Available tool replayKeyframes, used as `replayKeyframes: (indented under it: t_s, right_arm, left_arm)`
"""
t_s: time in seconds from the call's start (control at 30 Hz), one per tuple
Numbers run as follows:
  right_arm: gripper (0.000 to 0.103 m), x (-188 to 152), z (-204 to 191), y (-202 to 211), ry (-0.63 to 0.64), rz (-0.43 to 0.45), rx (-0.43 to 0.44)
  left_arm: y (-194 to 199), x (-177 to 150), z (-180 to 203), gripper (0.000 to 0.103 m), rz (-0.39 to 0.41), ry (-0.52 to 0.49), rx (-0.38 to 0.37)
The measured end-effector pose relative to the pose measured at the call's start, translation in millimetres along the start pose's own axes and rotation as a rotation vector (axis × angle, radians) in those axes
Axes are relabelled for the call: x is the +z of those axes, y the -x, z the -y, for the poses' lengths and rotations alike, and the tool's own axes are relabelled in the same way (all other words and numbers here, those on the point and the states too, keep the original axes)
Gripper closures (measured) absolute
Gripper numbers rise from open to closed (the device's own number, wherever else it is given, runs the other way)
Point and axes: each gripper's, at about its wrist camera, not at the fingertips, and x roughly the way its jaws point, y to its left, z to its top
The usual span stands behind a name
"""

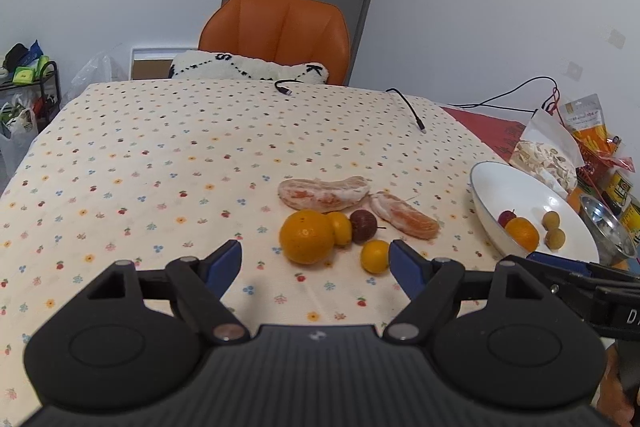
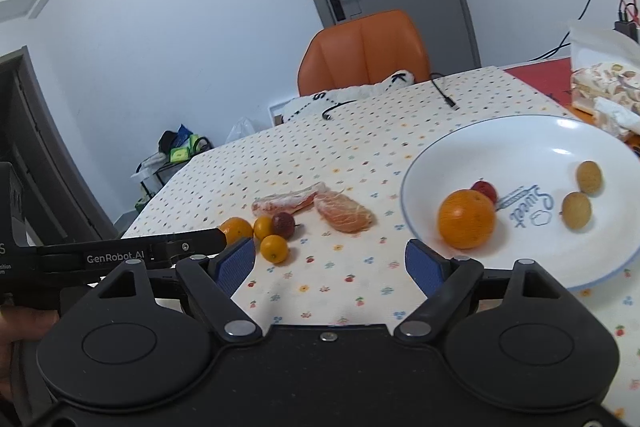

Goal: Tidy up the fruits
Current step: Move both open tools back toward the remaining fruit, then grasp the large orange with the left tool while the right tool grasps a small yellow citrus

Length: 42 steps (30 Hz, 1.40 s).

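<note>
Currently both my left gripper (image 1: 315, 259) and right gripper (image 2: 331, 259) gape empty. Small kumquat (image 1: 375, 256), lower centre of frame, looks light, smooth, likely roll-prone; pinch across its middle. White plate (image 2: 424, 163) sits right.

Sitting mid-frame on the tabletop (image 1: 160, 155): big orange (image 1: 307, 236) touching a kumquat (image 1: 341, 228), dark plum (image 1: 363, 225) beside it, another kumquat (image 1: 375, 256) just below, two peeled pomelo segments (image 1: 323, 194) behind. Lower right, already in the white plate (image 1: 496, 187): orange (image 2: 466, 219), red plum (image 2: 485, 189), two longans (image 2: 576, 209).
</note>
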Motion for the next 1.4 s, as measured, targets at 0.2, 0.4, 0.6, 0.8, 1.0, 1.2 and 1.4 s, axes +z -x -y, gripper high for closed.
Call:
replayKeyframes:
  t_s: [0.2, 0.4, 0.6, 0.8, 1.0, 1.2, 1.4]
  right_arm:
    - [0.026, 1, -8, -12, 0.014, -0.027, 0.009]
    - [0.036, 3, -14, -26, 0.016, -0.048, 0.008]
    - [0.039, 6, -16, -37, 0.018, -0.060, -0.001]
    - [0.044, 6, -19, -47, 0.023, -0.080, 0.003]
    - [0.045, 5, -23, -57, 0.028, -0.099, 0.016]
    - [0.046, 5, -31, -68, 0.035, -0.116, 0.036]
    - [0.049, 2, -38, -79, 0.038, -0.134, 0.045]
  left_arm:
    - [-5, 0, -8, 0.024, 0.002, 0.009, 0.000]
    - [-15, 1, -14, 0.027, -0.003, 0.030, -0.006]
    - [-27, 5, -15, 0.034, -0.003, 0.036, -0.021]
    - [-40, 5, -15, 0.044, -0.021, 0.046, -0.033]
    - [-43, 4, -18, 0.066, -0.037, 0.066, -0.067]
    - [-36, 2, -23, 0.066, -0.033, 0.068, -0.050]
    - [-29, 2, -28, 0.066, -0.031, 0.070, -0.039]
